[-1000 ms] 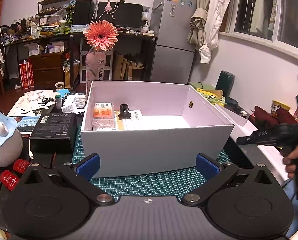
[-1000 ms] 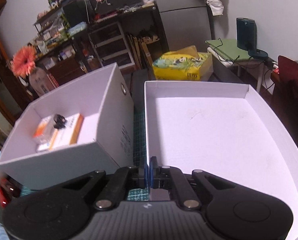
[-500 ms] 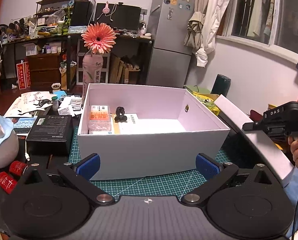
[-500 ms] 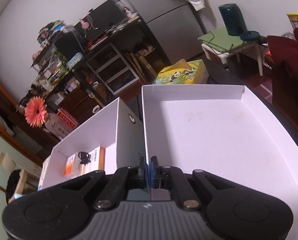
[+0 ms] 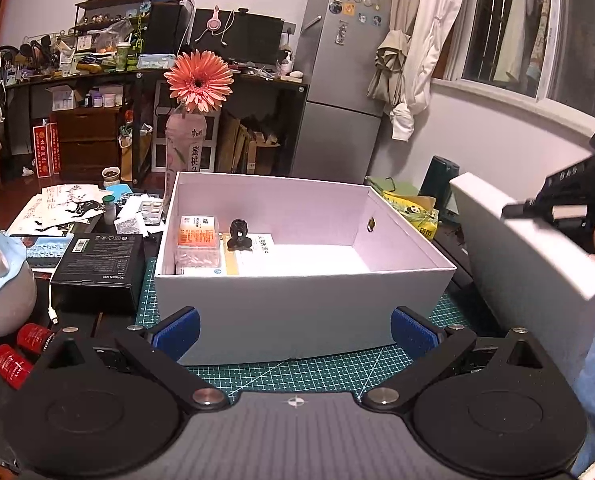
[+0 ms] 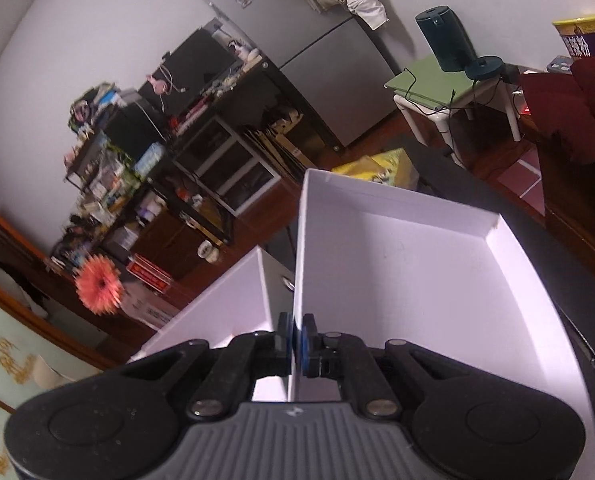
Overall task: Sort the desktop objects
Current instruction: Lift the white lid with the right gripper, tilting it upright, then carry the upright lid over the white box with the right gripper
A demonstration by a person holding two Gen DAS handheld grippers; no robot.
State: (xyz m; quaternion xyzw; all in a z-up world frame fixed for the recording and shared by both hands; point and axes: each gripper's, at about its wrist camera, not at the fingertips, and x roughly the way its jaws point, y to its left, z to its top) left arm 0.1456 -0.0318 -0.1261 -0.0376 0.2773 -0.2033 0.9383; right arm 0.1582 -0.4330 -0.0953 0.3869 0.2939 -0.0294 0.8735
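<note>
Two grippers are seen. The right gripper [image 6: 296, 344] is clamped on the near rim of the tilted white cardboard lid [image 6: 417, 280], right of frame. The left gripper [image 5: 293, 326] is held wide apart before the open white cardboard box [image 5: 297, 304], centre frame, half its floor bare. "UGREEN" is read on the black carton [image 5: 97, 268], left.

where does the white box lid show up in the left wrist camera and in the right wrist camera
Left wrist view: the white box lid is at the right edge, tilted, beside the open white box, with the right gripper on it.
Right wrist view: the lid fills the centre and right, its near wall pinched between the gripper's pads.
Shared landmark: the orange flower, top centre-left in the left view, blurred at the left in the right view.
</note>
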